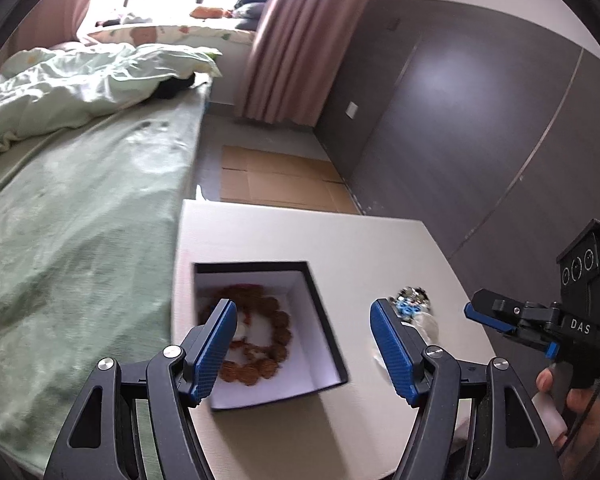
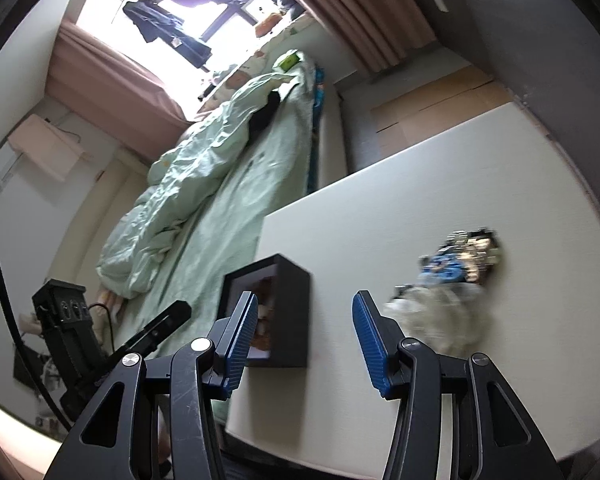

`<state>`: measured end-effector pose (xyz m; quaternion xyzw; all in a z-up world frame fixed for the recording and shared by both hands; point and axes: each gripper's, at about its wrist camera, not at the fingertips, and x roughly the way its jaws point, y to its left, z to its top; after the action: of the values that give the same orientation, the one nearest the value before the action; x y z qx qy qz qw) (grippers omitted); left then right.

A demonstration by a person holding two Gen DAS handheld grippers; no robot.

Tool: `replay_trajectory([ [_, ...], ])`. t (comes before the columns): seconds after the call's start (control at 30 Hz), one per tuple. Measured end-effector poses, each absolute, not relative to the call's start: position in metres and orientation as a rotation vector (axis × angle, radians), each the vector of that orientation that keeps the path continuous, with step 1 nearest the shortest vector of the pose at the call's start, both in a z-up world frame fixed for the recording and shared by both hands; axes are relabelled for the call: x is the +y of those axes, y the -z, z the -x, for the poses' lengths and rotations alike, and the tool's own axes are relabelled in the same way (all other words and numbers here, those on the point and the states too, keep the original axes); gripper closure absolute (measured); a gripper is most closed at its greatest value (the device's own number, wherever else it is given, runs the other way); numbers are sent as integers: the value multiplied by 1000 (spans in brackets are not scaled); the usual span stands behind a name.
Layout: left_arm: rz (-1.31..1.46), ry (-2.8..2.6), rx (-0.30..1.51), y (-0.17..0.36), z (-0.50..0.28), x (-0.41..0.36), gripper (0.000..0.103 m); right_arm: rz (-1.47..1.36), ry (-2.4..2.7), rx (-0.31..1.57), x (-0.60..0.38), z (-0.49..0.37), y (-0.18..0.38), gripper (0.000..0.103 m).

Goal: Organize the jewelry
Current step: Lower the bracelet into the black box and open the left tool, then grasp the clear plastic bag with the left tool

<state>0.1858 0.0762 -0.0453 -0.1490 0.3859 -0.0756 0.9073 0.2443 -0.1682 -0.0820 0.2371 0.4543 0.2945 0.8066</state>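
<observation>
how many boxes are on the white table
1: an open black box near the table's bed-side edge, holding a brown bead bracelet. The jewelry pile beside it lies loose, in no box.

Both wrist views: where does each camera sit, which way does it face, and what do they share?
Left wrist: on the left tongs, angled down at the black box holding a brown bead bracelet; the right tongs and a hand show at right.
Right wrist: on the right tongs, facing the jewelry pile; the left tongs show at left.
Shared: box, pile, white table, green bed.
</observation>
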Motion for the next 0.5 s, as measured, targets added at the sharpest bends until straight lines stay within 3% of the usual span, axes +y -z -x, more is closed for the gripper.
replay_trajectory([
  [0.5, 201, 339, 943, 58, -211, -15, 33, -563, -500, 1010, -242, -251, 100, 53],
])
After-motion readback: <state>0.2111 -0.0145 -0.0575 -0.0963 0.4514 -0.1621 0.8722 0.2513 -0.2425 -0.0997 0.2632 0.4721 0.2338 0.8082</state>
